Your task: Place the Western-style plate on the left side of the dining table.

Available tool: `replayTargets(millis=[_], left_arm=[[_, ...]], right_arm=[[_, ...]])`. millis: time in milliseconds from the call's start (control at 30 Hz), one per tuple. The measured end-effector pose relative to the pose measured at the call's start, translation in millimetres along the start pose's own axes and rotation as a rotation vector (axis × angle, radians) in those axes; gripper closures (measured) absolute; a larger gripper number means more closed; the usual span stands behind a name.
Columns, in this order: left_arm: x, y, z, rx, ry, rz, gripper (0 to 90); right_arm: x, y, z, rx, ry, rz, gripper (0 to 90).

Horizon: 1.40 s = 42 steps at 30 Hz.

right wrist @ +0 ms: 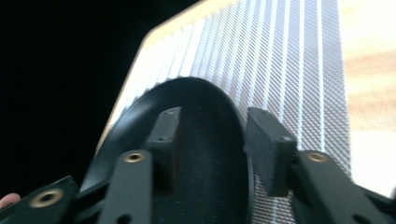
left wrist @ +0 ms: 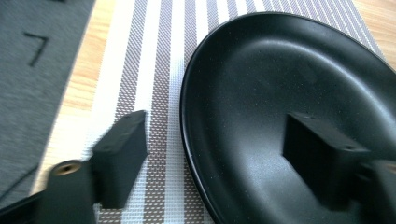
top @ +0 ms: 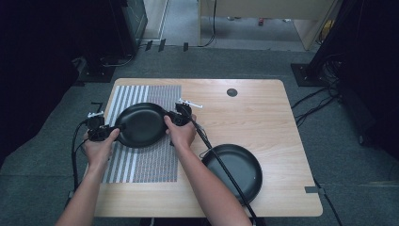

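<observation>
A black plate [top: 141, 125] lies on a grey-and-white striped placemat [top: 141, 165] on the left half of the wooden table [top: 254, 113]. My left gripper [top: 117, 128] is at the plate's left rim and my right gripper [top: 168, 120] at its right rim. In the left gripper view the left gripper [left wrist: 219, 154] is open wide, one jaw over the placemat [left wrist: 159, 56] and the other over the inside of the plate [left wrist: 280, 74]. In the right gripper view the right gripper [right wrist: 212, 140] is open astride the rim of the plate [right wrist: 205, 107], with a gap at the inner jaw.
A second black plate [top: 233, 169] sits on bare wood at the front right, with the right gripper's cable [top: 221, 165] running across it. A dark round grommet [top: 231, 92] is set in the table near the back edge. Grey carpet surrounds the table.
</observation>
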State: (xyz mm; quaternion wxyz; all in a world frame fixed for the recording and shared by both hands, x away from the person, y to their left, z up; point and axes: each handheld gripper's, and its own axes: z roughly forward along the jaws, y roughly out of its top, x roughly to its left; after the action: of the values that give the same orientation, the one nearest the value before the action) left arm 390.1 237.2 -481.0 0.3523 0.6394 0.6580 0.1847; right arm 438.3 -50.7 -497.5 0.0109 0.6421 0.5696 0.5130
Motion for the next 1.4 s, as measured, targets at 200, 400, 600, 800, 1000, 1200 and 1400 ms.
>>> replayTargets(millis=[200,400,600,800,1000,1200,1400], left_arm=[[-9.6,3.0,-20.9,-0.055,-0.031,0.037,13.6],[-22.8,-0.3,-47.3,-0.112,-0.04,0.077,11.7],[-37.4,-9.9,-64.3,-0.128,-0.081,0.109,8.6],[-45.5,-22.3,-80.8,-0.131,-0.129,0.133,3.6],[-45.4,-37.4,-93.8,-0.134,-0.101,0.126,3.7],[-49.5,-56.5,-103.8,-0.094,-0.112,0.149,3.6],[-53.0,-73.2,-114.1,-0.109,-0.099,0.176,3.6]], right_arm=[[19.2,6.7,-22.2,-0.051,-0.014,-0.15,44.7],[33.7,11.2,-59.0,-0.036,0.007,-0.275,31.4],[32.5,6.4,-91.7,0.004,-0.007,-0.353,24.7],[25.3,0.7,-122.0,0.022,0.033,-0.365,23.3],[17.3,-2.8,-154.4,0.01,0.049,-0.392,23.2],[0.0,-6.2,-190.8,-0.036,-0.024,-0.45,22.4],[-27.7,-5.8,-224.1,-0.063,-0.054,-0.444,22.4]])
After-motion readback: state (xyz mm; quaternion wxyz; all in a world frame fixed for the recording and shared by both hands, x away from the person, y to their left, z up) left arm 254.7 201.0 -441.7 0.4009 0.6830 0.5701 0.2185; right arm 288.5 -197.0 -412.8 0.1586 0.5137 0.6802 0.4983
